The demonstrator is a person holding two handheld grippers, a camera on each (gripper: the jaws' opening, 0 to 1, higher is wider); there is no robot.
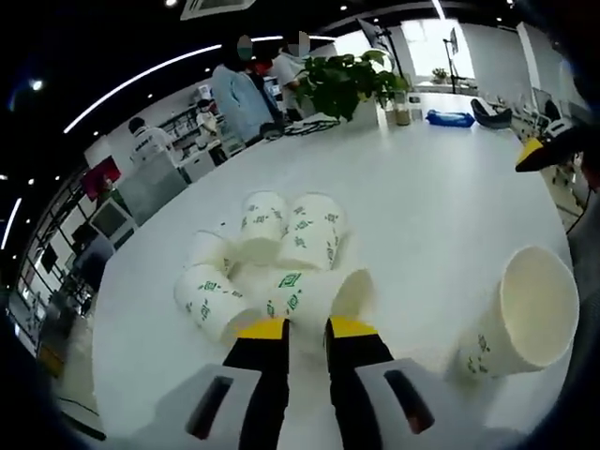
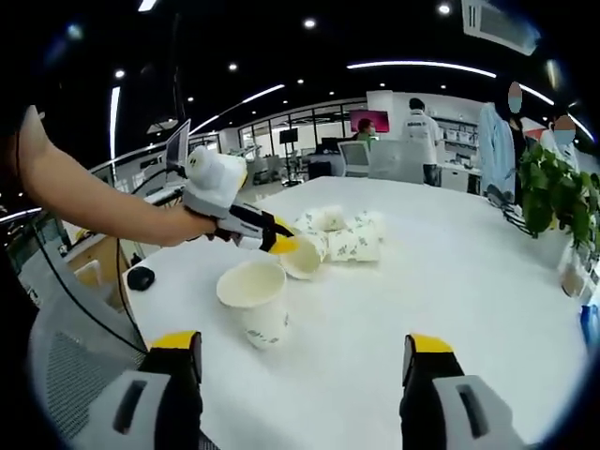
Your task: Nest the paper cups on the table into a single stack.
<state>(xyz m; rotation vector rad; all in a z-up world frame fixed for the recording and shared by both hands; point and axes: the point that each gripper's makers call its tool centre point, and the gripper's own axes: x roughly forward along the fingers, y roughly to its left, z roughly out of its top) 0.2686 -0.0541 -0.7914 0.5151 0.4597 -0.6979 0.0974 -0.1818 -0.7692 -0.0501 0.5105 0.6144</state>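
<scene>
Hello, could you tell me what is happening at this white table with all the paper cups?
A person is working with a handheld claw in each hand to nest paper cups. The left claw is closed on the rim of a cup lying on its side, at the edge of a cluster of tipped-over cups. One upright cup stands apart on the white table, nearer the person. The right claw hangs open above the table, holding nothing. No stack has been built yet.

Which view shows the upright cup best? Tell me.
The right gripper view: the upright cup stands whole and central, its open rim and green print plain, with the right claw open before it. The left gripper view shows that cup off to the side, warped by the lens.
</scene>
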